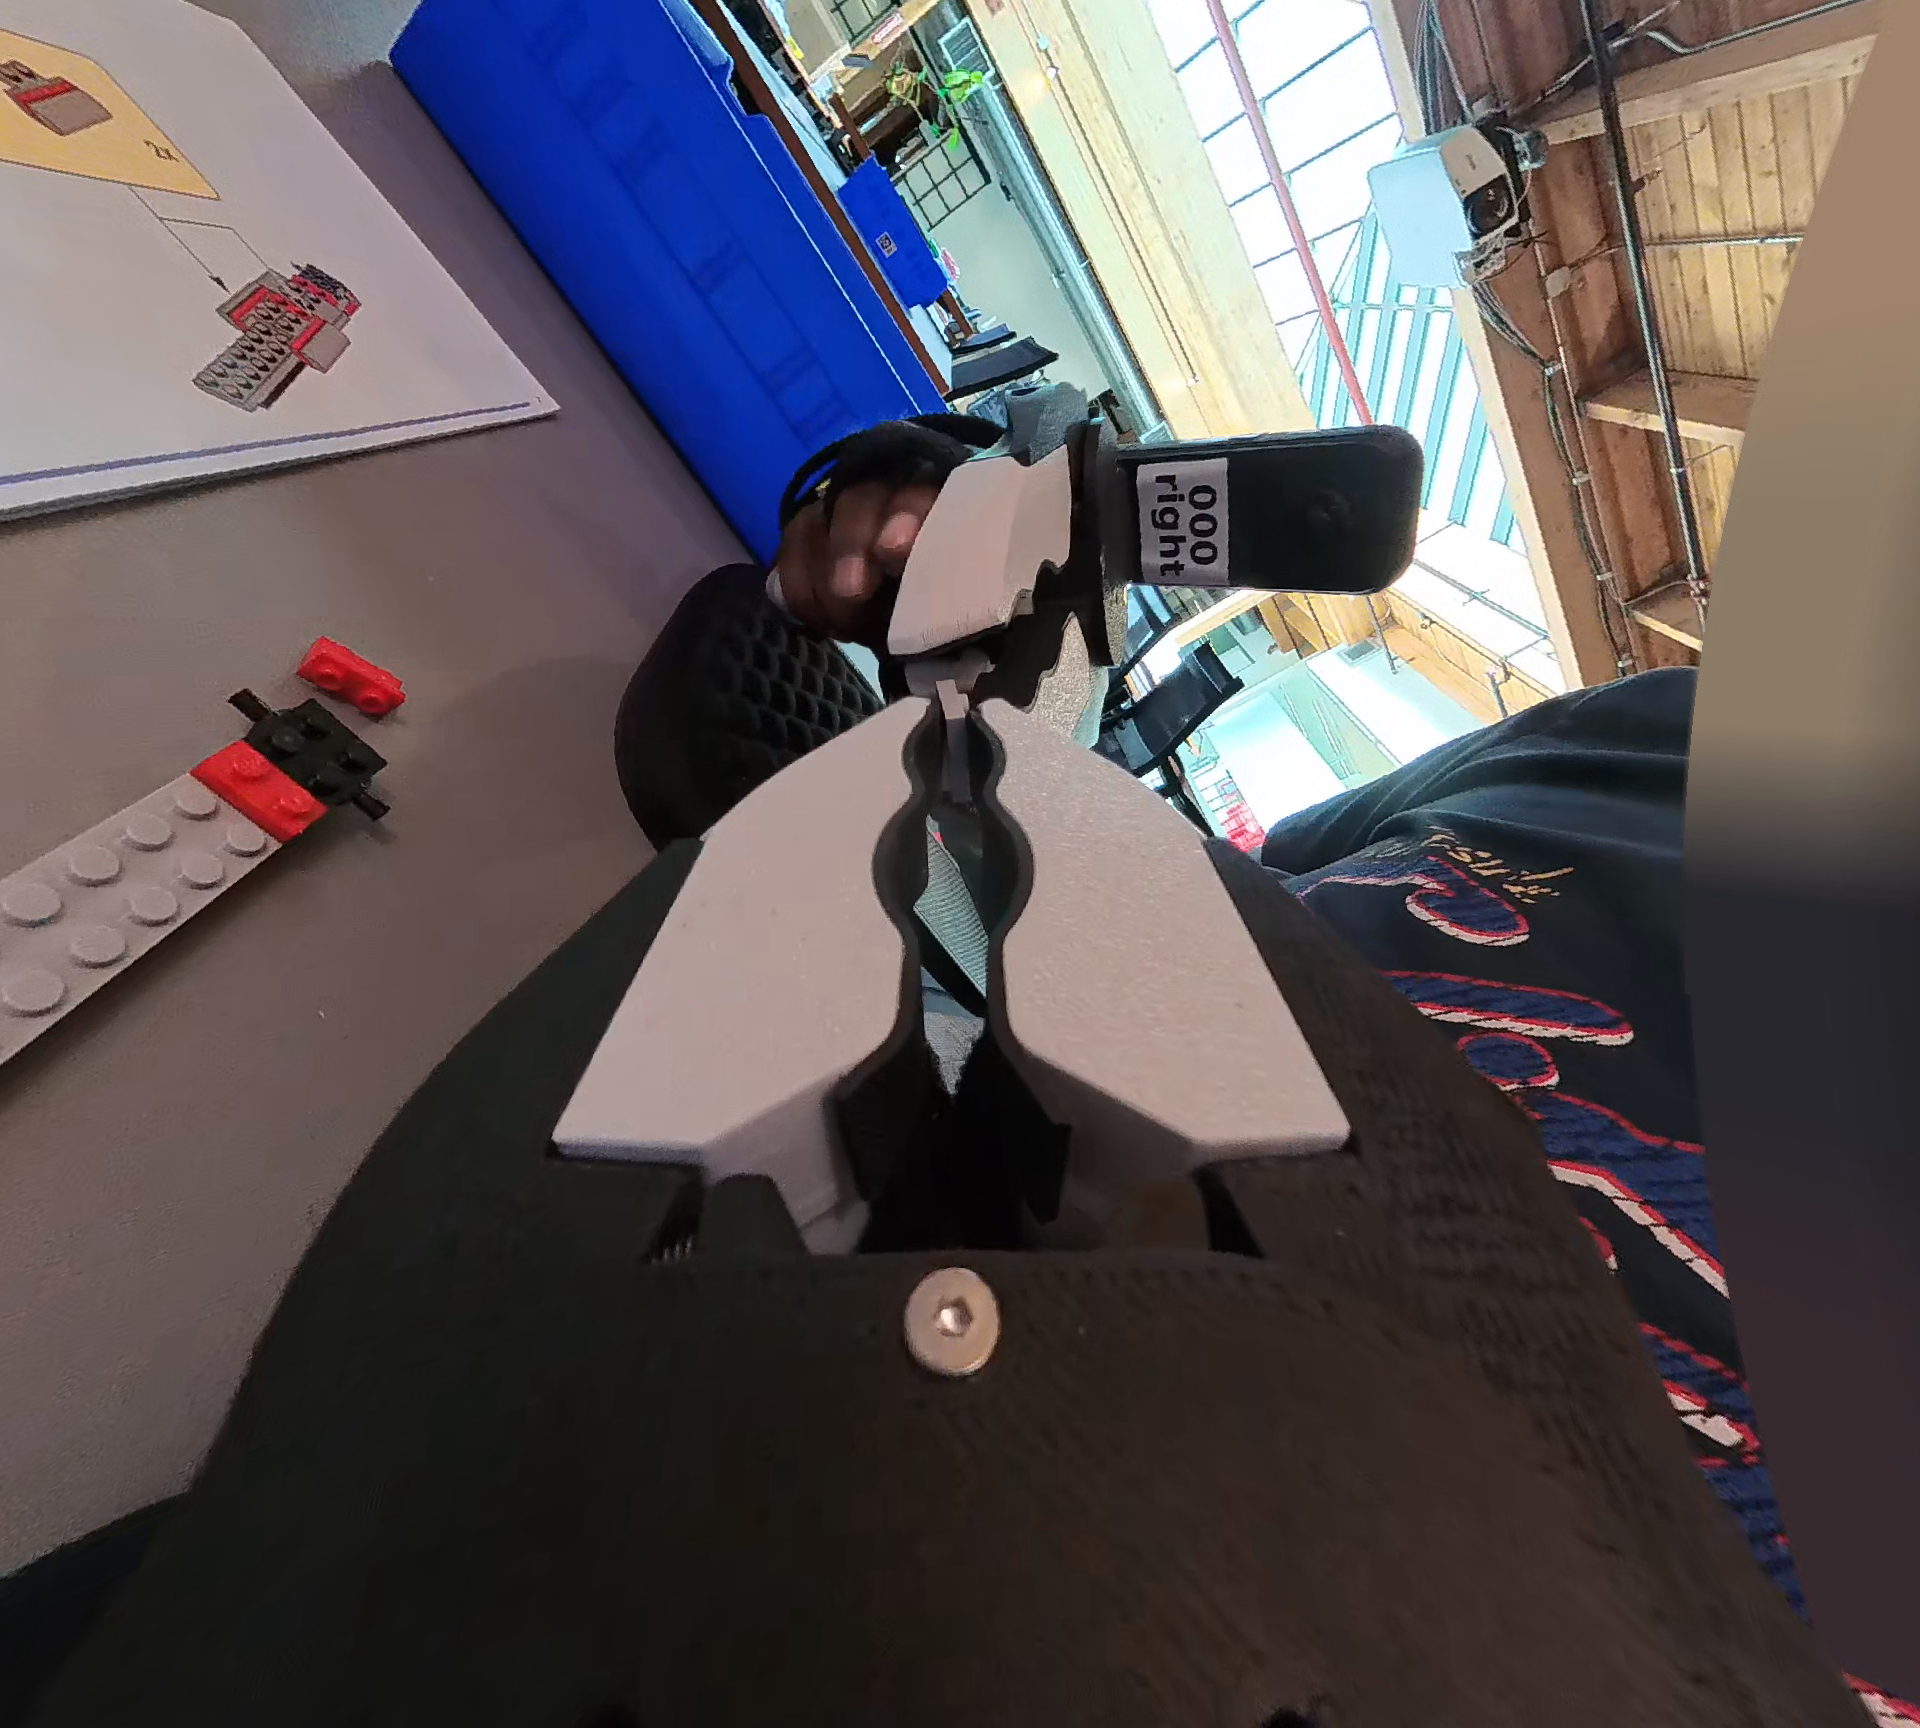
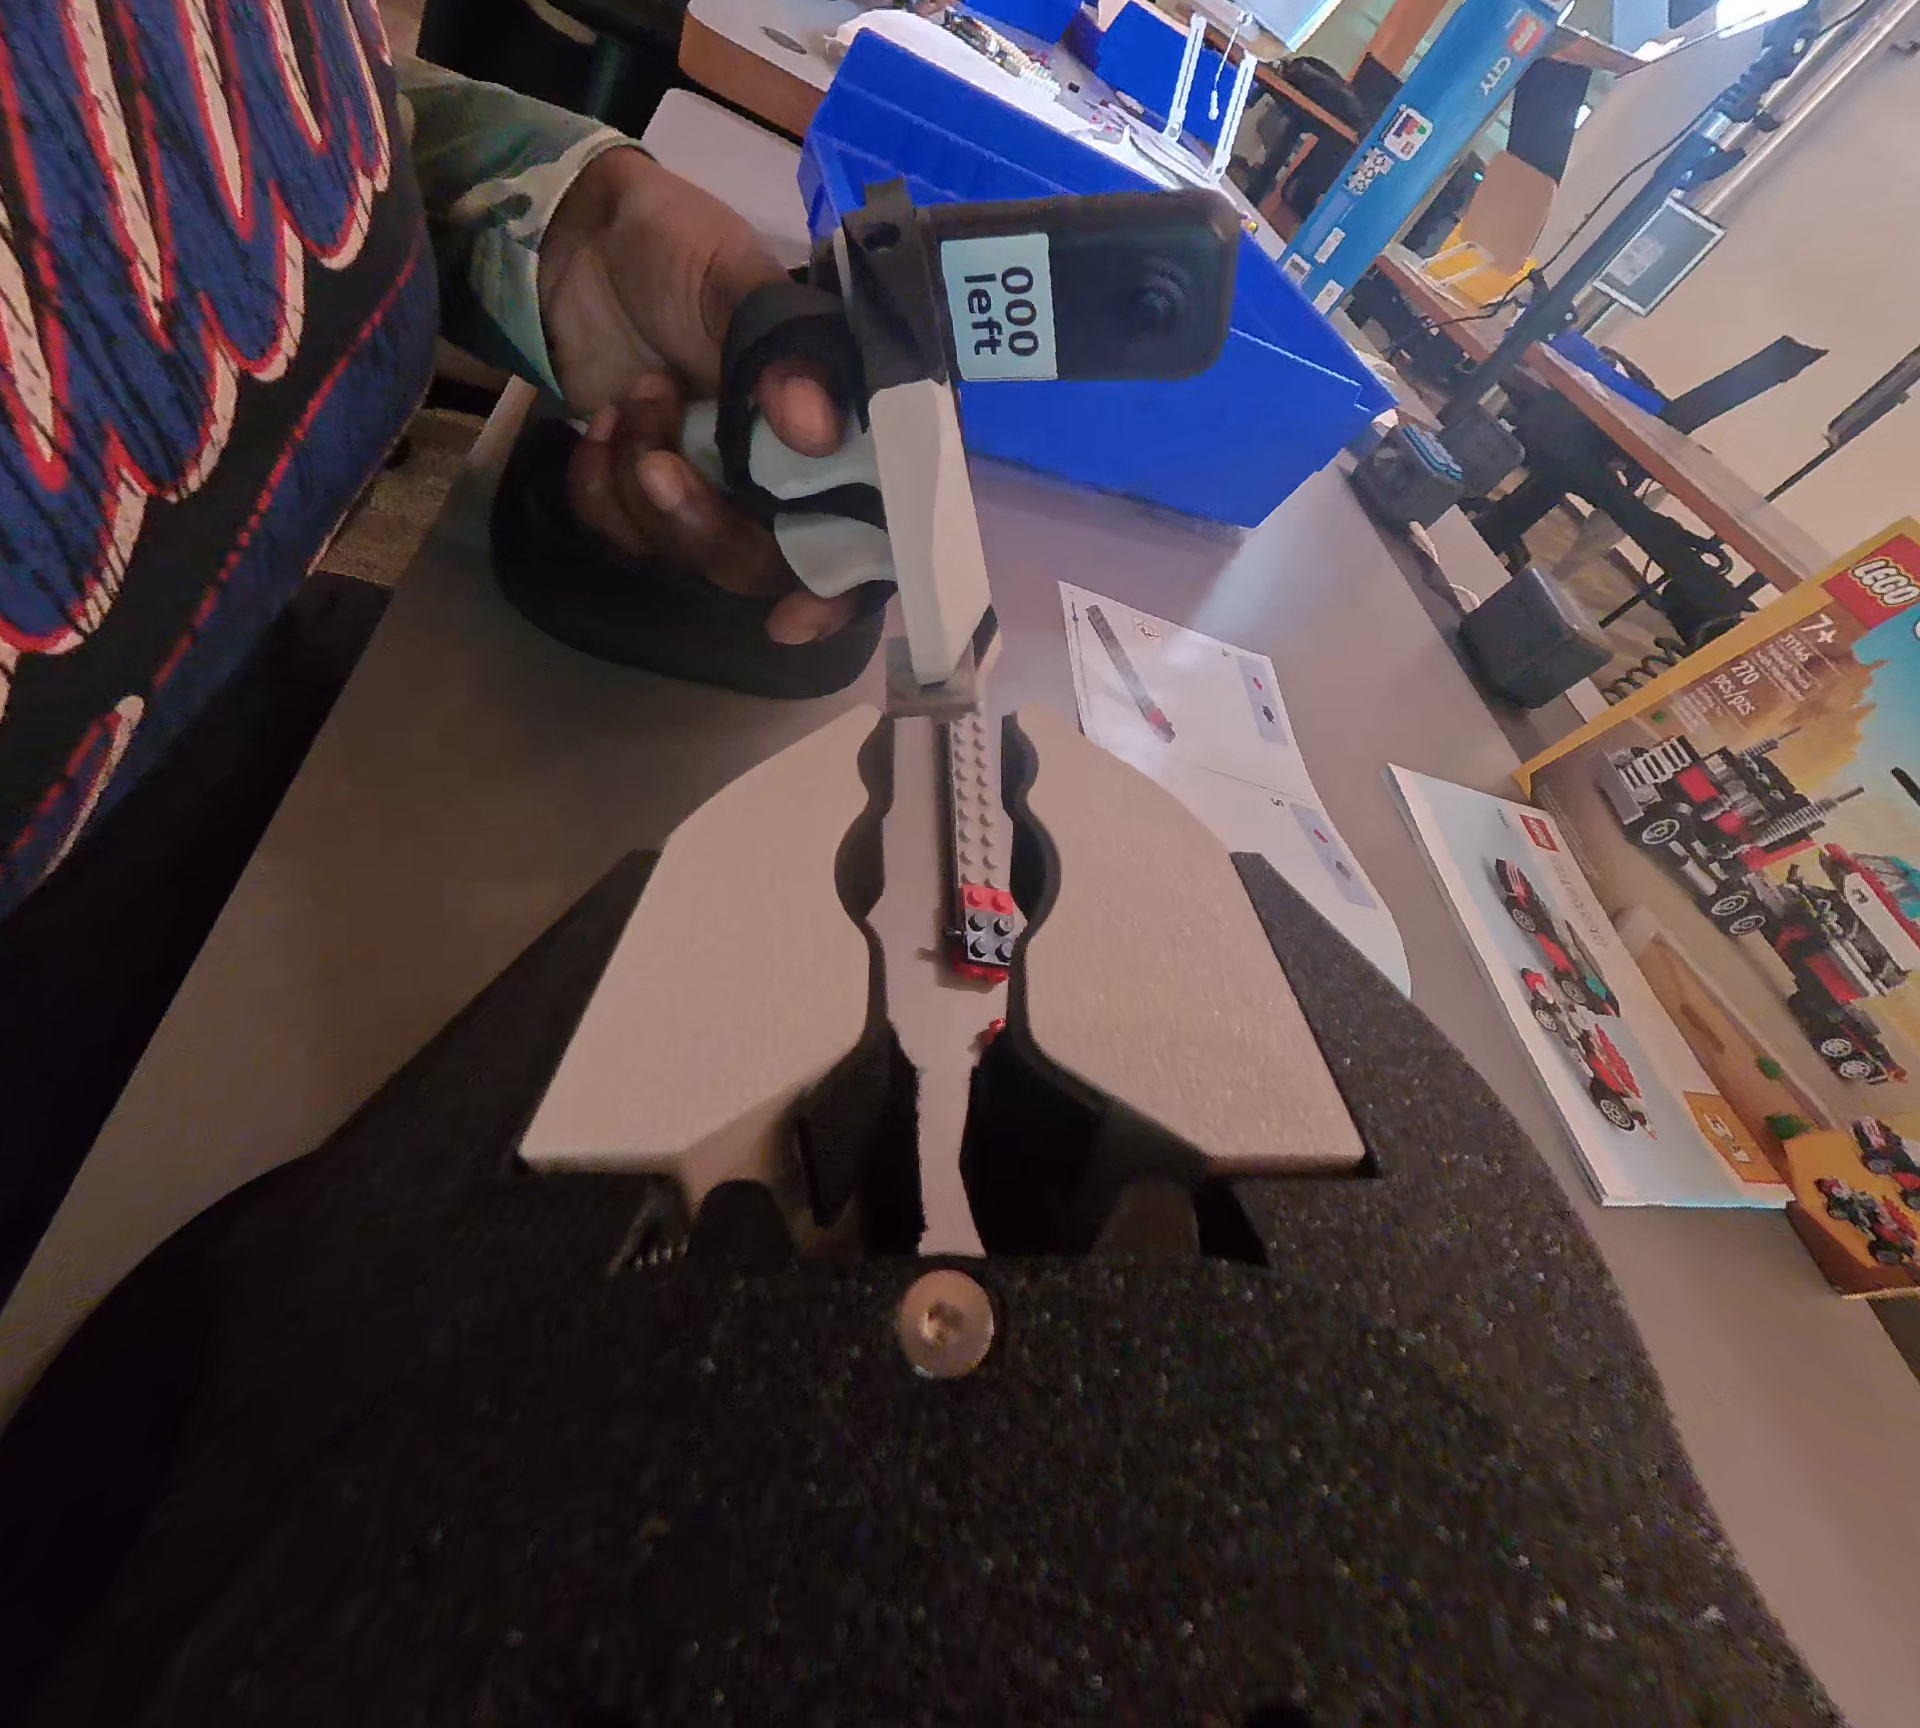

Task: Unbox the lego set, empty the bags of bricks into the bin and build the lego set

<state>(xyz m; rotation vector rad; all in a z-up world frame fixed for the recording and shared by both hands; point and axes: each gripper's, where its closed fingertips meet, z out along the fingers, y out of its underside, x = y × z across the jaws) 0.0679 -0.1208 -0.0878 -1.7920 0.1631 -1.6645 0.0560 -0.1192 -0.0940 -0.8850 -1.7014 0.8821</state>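
Fingers [image 1: 1091, 857] above grey table [image 1: 436, 1003] (workshop)

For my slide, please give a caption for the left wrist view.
Both grippers pinch one small grey piece above the table, beside the grey plate assembly.

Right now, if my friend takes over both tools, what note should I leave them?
Left tool: shut on a small grey piece, held up off the table.
Right tool: tips meet the same piece and seem to grip it too.
On the table: a long grey plate with red and black pieces on one end, a loose red piece beside it, the open instruction booklet, the blue bin and the Lego box.
Done: build started.
Left: most of the build; probably fit the grey piece next.
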